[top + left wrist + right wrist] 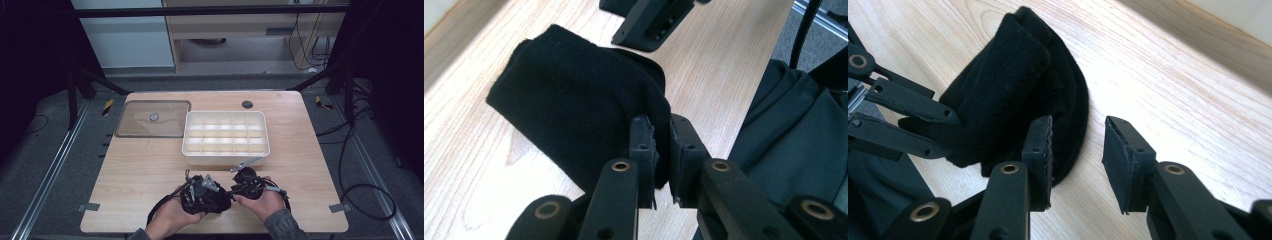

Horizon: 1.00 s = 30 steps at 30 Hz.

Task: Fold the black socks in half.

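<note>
1. Black cloth [210, 196], high view: low centre of frame on the bench [130, 165], between both tongs.
2. Left gripper view: left tongs [663, 145] clamped on the cloth's edge, lower centre.
3. Right gripper view: right tongs [1078, 150] parted, gripping nothing; cloth upper left. Soft, light, floppy; best pinched at a folded edge.

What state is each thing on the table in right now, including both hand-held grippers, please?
Black cloth: folded, lying on the table, pinched at one edge.
Left hand-held gripper: shut on the black cloth.
Right hand-held gripper: open, one pad beside the cloth, not gripping.
White divided box: uncovered, compartments empty.
Clear lid: off, flat left of the box.
</note>
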Motion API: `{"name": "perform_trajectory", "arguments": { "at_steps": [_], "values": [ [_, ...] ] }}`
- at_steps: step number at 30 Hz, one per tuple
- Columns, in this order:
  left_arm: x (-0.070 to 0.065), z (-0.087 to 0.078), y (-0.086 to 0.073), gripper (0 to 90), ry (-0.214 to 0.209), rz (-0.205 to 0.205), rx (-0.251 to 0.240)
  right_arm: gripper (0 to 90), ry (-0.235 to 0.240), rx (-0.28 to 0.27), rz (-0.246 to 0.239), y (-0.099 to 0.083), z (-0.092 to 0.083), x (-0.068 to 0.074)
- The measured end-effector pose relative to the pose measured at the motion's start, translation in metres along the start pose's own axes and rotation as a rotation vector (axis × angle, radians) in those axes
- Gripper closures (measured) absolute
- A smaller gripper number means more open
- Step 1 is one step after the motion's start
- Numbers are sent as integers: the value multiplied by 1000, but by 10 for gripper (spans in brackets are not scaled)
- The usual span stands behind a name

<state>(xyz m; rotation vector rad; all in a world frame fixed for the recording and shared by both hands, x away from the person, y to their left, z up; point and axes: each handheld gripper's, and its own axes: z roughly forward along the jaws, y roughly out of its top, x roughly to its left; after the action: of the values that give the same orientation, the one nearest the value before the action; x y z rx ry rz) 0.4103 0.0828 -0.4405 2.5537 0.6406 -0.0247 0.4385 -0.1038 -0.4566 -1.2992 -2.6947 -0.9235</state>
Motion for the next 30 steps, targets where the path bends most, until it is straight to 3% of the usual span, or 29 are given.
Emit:
{"name": "perform_trajectory", "arguments": {
  "at_steps": [30],
  "values": [
    [-2, 23, 7, 812, -41, -14, 11, 633, -10, 2, 30, -16, -3, -16]
  ]
}}
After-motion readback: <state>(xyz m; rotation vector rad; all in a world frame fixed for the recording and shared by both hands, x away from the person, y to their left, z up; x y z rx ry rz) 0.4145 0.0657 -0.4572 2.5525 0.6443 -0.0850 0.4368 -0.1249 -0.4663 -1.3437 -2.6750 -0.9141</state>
